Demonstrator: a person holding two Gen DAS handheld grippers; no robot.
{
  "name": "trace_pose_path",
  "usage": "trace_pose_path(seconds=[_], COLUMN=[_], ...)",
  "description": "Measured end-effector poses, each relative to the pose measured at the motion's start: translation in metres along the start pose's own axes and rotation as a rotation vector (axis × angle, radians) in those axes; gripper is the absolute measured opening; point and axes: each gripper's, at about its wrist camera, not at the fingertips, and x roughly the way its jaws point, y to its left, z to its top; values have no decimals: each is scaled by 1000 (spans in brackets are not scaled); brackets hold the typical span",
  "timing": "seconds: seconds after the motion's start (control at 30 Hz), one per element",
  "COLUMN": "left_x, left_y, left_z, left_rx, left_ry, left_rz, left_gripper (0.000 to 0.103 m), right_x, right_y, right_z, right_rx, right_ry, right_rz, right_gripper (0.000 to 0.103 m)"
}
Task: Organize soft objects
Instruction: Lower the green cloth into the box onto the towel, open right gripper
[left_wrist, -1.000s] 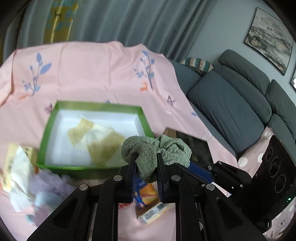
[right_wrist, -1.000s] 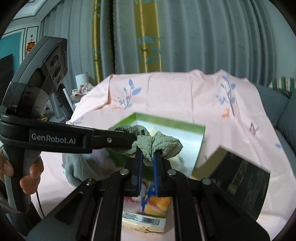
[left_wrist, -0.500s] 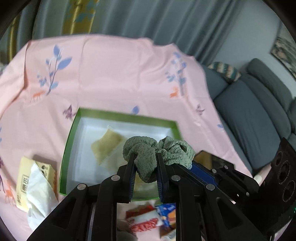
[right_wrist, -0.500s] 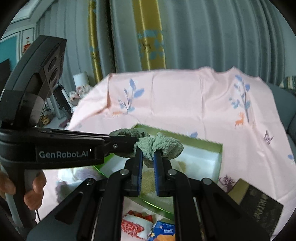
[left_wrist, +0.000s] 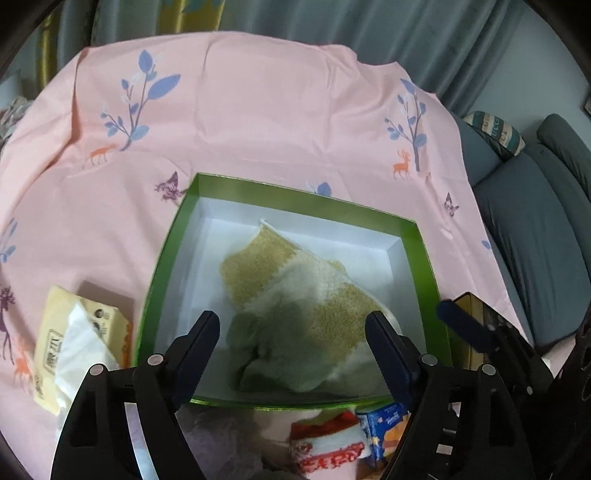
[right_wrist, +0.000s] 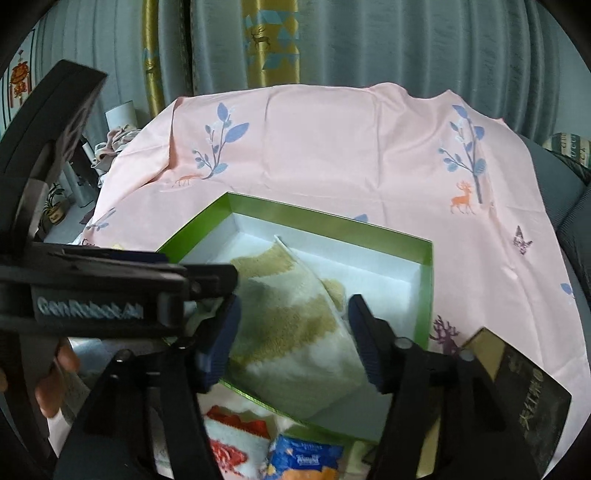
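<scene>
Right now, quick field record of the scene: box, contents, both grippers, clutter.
surface: pink cloth with leaf and deer print
container: green box, white inside, open top
contents: tan and white towel; green cloth lying on it, blurred
left gripper: fingers just opened, apart, nothing pressed between them
right gripper: fingers just opened, apart, over the towel
outside box: tissue pack on its left; red and white sock and blue packet in front
</scene>
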Motion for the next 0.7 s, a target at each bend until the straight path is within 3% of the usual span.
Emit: trace_pose_path(seconds=[0.17,0.3,0.7], left_x=[-26,-46,-96], left_y=[-3,-7,-11], left_z=[-7,-17,-50], left_rx=[33,63,83], left_ry=[-63,-110,-185], left_rz=[53,88,97], left_gripper=[87,88,89], right_x=[-23,-41,-87], right_y=[2,3,18], right_z=[-5,-9,-26], right_rx=[-14,6,10], right_ry=[-3,2,-30], right_rz=[-54,-71,-73], right_gripper=[86,91,95])
